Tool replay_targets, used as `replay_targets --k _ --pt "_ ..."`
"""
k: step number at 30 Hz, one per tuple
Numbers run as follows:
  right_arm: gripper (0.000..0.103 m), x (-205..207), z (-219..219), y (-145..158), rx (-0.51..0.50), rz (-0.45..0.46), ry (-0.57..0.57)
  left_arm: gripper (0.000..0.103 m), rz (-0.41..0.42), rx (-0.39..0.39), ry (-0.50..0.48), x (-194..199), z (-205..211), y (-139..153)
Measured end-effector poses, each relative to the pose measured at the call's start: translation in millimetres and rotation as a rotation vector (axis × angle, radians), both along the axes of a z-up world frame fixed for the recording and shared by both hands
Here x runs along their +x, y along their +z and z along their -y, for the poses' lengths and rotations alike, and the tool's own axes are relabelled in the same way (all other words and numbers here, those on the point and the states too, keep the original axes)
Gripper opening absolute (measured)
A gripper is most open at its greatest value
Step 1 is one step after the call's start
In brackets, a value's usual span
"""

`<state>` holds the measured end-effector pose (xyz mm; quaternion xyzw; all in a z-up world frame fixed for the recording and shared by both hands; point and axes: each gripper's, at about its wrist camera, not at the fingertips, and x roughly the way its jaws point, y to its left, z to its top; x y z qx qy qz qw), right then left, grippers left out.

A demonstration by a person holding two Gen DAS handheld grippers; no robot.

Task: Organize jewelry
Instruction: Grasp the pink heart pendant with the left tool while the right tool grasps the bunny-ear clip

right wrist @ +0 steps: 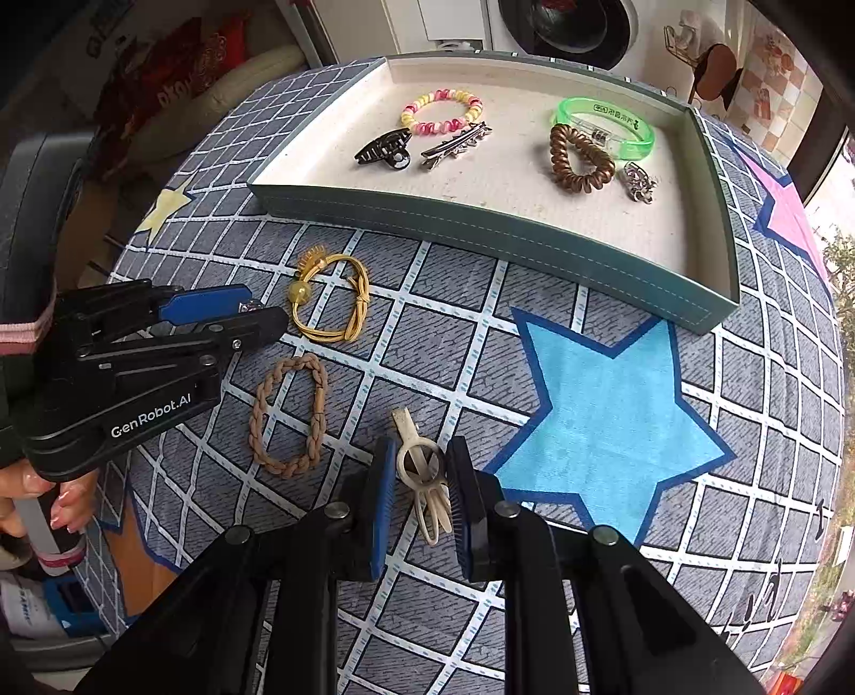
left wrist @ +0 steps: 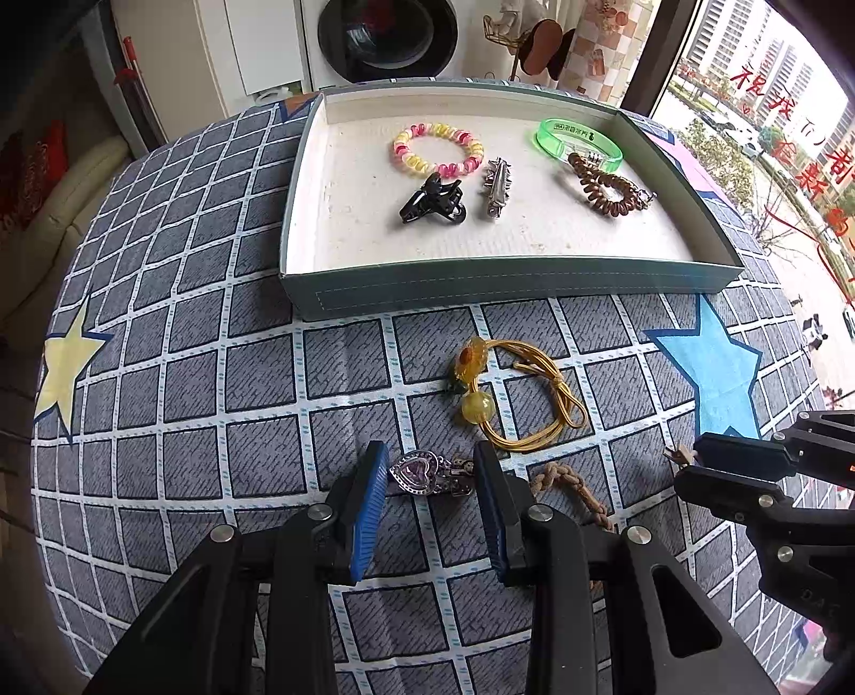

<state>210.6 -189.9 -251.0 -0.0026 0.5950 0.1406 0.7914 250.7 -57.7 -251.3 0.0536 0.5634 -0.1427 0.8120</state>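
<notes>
My left gripper (left wrist: 430,476) points down at the cloth and is shut on a silver hair clip with a purple heart (left wrist: 414,473), a blue pad at each end of it. My right gripper (right wrist: 422,470) is shut on a cream hair clip with a ring (right wrist: 406,427). On the cloth between them lie a yellow cord tie with amber beads (left wrist: 513,395) and a braided tan hair tie (right wrist: 288,417). The green-walled tray (left wrist: 507,283) behind holds a pink-and-yellow coil bracelet (left wrist: 438,149), a black claw clip (left wrist: 433,200), a silver clip (left wrist: 497,187), a green bangle (left wrist: 580,141) and a brown coil tie (left wrist: 604,187).
The round table wears a grey checked cloth with a blue star (right wrist: 604,406) to the right of my right gripper. A small silver piece (right wrist: 638,182) lies at the tray's right. A person's hand (right wrist: 32,492) holds the left gripper's handle. A washing machine (left wrist: 387,37) stands beyond the table.
</notes>
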Motion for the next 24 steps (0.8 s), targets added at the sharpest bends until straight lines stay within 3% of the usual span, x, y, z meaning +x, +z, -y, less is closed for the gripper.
replay_targets --k 14,24 --pt "0.021 -6.1 39.1 29.1 0.132 -0.02 -0.153 0.045 0.044 -0.051 0.063 -14.6 -23.3 41.3" --pt "0.021 20.5 68.1 60.6 0.189 0.026 -0.258 0.045 0.097 -0.083 0.077 11.1 -16.7 70.4"
